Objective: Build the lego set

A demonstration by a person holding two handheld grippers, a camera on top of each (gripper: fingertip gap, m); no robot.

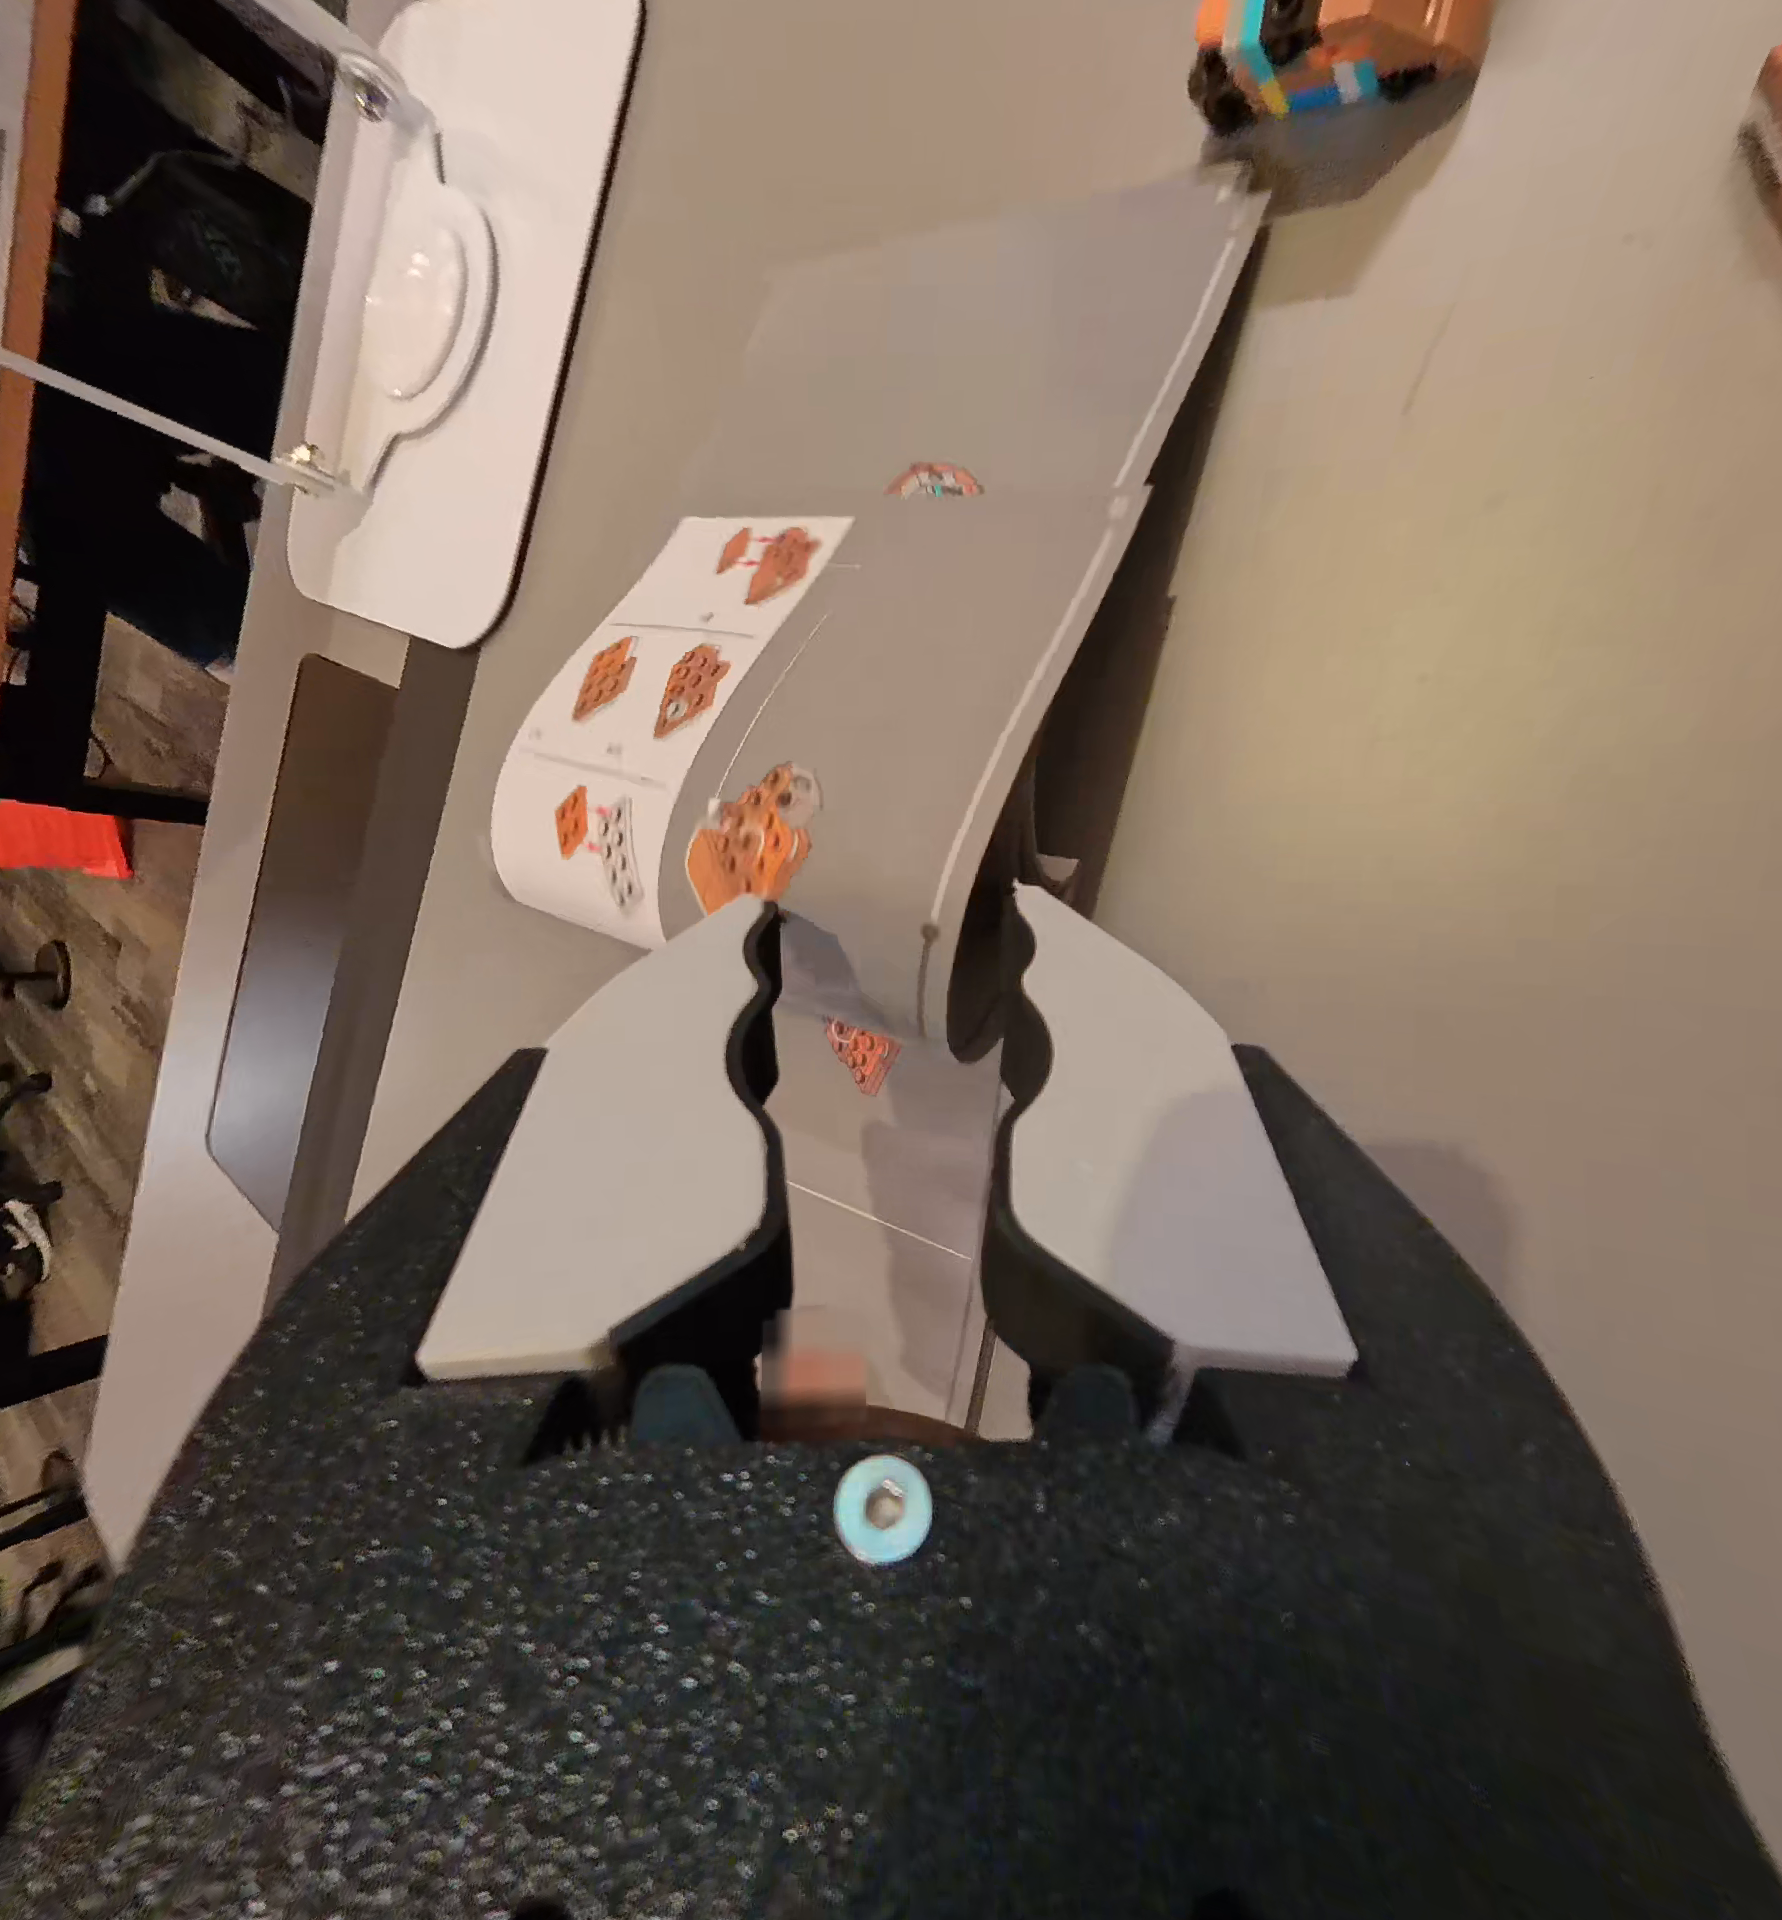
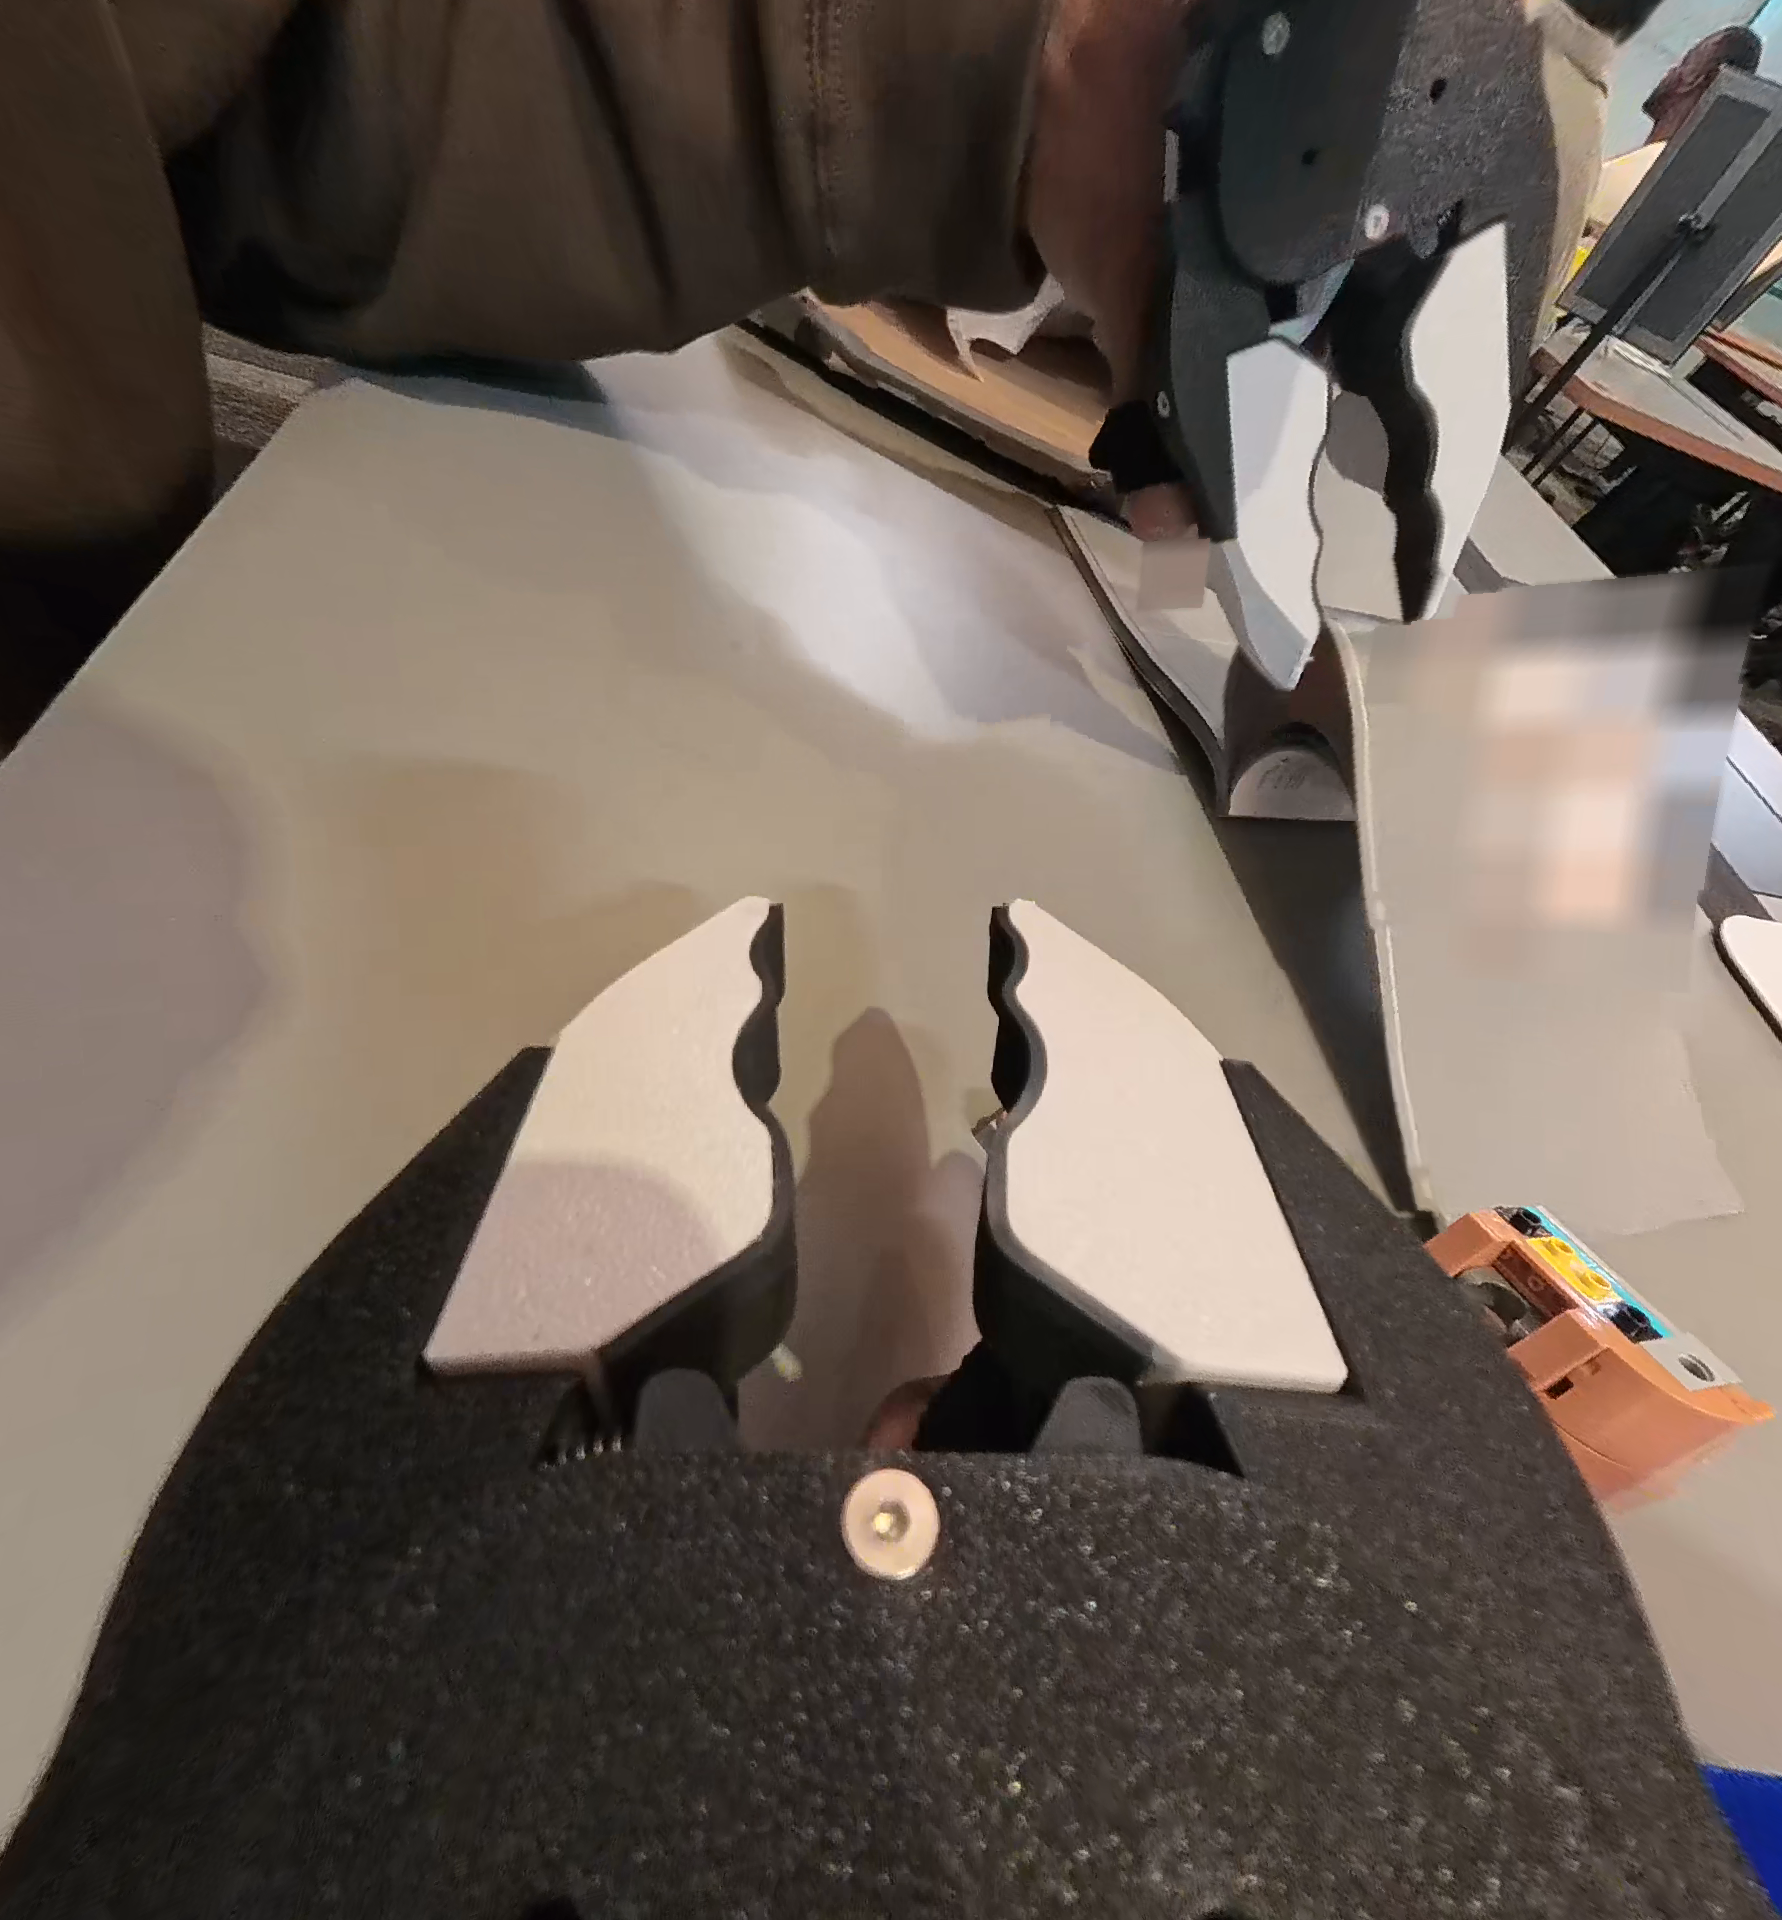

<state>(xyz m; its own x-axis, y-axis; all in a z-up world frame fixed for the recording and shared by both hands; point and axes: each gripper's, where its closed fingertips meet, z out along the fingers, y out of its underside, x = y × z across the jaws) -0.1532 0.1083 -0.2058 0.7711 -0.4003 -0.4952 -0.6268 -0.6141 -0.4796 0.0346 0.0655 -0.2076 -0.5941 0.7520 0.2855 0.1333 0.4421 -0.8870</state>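
Grey desk (image 2: 451, 675) scene: left gripper (image 1: 892, 914), fingers parted with a lifted instruction booklet (image 1: 918, 520) page between them, should flip gently; right gripper (image 2: 887, 914), fingers apart and empty; partly built lego model (image 2: 1593, 1340) sits beside the booklet.

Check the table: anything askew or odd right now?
The booklet isn't flat: one page arches up off the table, with the left gripper at its edge. The model looks unfinished. Nothing spilled.

Glossy paper instruction booklet (image 1: 928, 665) on a smooth matt grey surface (image 1: 1489, 935) — rough black grainy tool (image 2: 887, 935) body, glossy orange-brown plastic brick model (image 2: 1593, 1340).
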